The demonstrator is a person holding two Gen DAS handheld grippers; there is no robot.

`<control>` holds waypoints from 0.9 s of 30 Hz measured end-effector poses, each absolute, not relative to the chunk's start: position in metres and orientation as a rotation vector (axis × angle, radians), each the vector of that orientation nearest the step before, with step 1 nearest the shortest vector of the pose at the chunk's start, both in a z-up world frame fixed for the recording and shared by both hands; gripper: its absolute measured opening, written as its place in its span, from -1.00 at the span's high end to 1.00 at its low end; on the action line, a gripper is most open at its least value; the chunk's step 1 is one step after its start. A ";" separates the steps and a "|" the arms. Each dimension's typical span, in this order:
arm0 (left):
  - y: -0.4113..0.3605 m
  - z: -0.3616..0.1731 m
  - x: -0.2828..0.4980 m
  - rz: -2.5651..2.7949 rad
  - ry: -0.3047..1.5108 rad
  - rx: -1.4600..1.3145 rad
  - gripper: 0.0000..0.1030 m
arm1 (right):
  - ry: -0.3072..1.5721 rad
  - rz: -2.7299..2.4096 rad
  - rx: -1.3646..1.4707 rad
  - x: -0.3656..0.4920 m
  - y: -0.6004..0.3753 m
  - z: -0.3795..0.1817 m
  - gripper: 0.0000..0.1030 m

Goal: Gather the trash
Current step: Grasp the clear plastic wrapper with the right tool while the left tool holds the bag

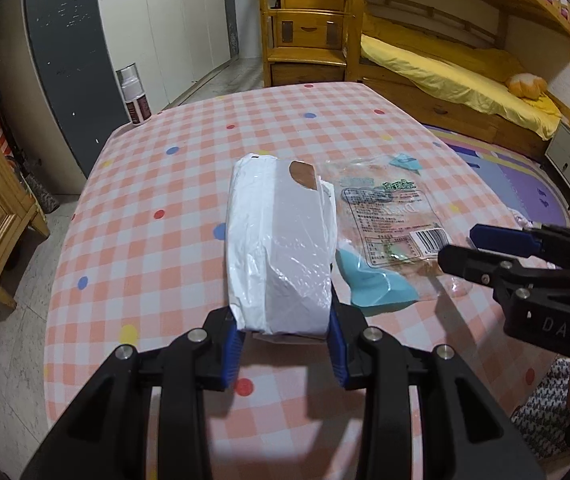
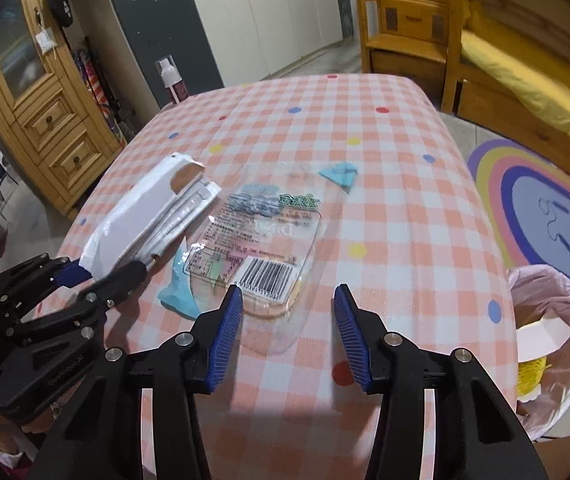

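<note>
The checked tablecloth (image 2: 385, 208) covers a table that fills both wrist views, with a pink-lined waste bin (image 2: 553, 320) on the floor off its right edge, already holding scraps. On the cloth lies a white plastic-wrapped packet (image 1: 281, 248), long axis running away from the left gripper (image 1: 285, 344), whose blue pads are clamped on its near end. Just right of the packet lies a clear printed wrapper (image 2: 261, 248), barcode toward the near edge, overlapping a light blue scrap (image 2: 179, 292); a smaller blue scrap (image 2: 339, 172) sits farther back. The right gripper (image 2: 288, 328) is the nearer to the wrapper: the wrapper lies directly ahead, its near edge between the fingertips, the jaws apart and pressing on nothing. Both grippers pitch steeply down at the table, side by side. The next move likely means closing on that thin near edge.
</note>
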State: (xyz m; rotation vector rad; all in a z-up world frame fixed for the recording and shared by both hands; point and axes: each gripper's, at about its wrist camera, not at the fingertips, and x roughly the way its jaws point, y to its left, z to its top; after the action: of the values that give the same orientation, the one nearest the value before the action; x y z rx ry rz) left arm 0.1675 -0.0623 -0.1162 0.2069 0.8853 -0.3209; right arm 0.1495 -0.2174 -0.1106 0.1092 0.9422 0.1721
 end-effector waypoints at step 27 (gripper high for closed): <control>-0.051 -0.117 0.163 -0.379 0.923 0.087 0.38 | 0.772 0.424 0.642 0.168 -0.233 -0.085 0.60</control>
State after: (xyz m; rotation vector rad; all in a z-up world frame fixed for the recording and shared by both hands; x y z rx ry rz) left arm 0.1627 -0.0514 -0.1170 0.0871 0.9229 -0.3787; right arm 0.1682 -0.2333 -0.0848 0.6420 0.7722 0.4244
